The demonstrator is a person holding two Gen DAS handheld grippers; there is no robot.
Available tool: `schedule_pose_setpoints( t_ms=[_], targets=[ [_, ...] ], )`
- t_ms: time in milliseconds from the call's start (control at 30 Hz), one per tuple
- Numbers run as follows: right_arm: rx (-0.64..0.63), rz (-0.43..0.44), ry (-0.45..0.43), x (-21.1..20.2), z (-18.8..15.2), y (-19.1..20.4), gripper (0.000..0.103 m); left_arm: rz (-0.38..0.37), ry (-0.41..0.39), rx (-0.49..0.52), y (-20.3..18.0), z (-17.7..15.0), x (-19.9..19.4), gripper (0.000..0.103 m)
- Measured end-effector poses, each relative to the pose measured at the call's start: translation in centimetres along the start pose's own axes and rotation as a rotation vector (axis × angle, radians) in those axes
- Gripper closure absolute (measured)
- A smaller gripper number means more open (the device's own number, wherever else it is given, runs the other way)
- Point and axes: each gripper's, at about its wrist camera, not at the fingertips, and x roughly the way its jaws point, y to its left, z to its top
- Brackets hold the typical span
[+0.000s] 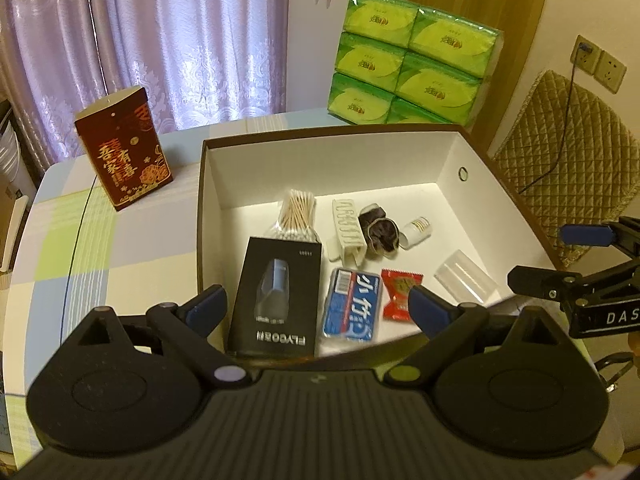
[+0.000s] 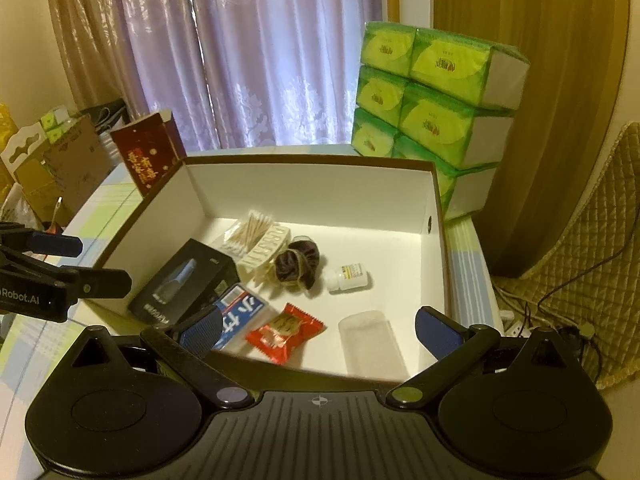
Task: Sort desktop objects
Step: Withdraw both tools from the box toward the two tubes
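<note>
An open cardboard box (image 1: pixel 320 168) with white inside walls holds the sorted items. In it lie a black shaver carton (image 1: pixel 276 296), cotton swabs (image 1: pixel 298 210), a white hair clip (image 1: pixel 348 228), a dark scrunchie (image 1: pixel 378 230), a small white bottle (image 1: pixel 416 232), a blue pack (image 1: pixel 352 308), a red candy packet (image 1: pixel 400 292) and a clear plastic case (image 1: pixel 466 276). My left gripper (image 1: pixel 318 304) hovers open over the box's near edge, holding nothing. My right gripper (image 2: pixel 318 328) is open too, above the near right part of the box (image 2: pixel 312 192), over the candy packet (image 2: pixel 284 332).
A dark red gift box (image 1: pixel 124 148) stands upright on the checked tablecloth (image 1: pixel 120 248) left of the box. Stacked green tissue packs (image 1: pixel 412 68) rise behind it. A quilted chair back (image 1: pixel 568 160) and wall sockets are to the right. Cartons (image 2: pixel 48 160) sit past the table's left edge.
</note>
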Motion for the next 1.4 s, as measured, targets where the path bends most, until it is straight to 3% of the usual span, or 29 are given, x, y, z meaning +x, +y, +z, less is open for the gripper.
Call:
schedule_pose_setpoints(
  t_ms=[567,1067,1400],
  targets=[
    [0.012,0.034,0.018,-3.6,-4.9,3.1,0.003,0.004,0.029,-0.024,0.1,-5.3,-3.8,0.007],
    [0.037,0.078,0.143,-2.1,-10.5,4.5,0.003,0.037,0.153,-0.024,0.3,-10.3,-2.6,0.007],
    [-0.041,0.095,0.201,-0.3,-12.7,5.8,0.003,0.05,0.219,-0.04,0.7,-12.0,-1.1,0.007]
  ],
)
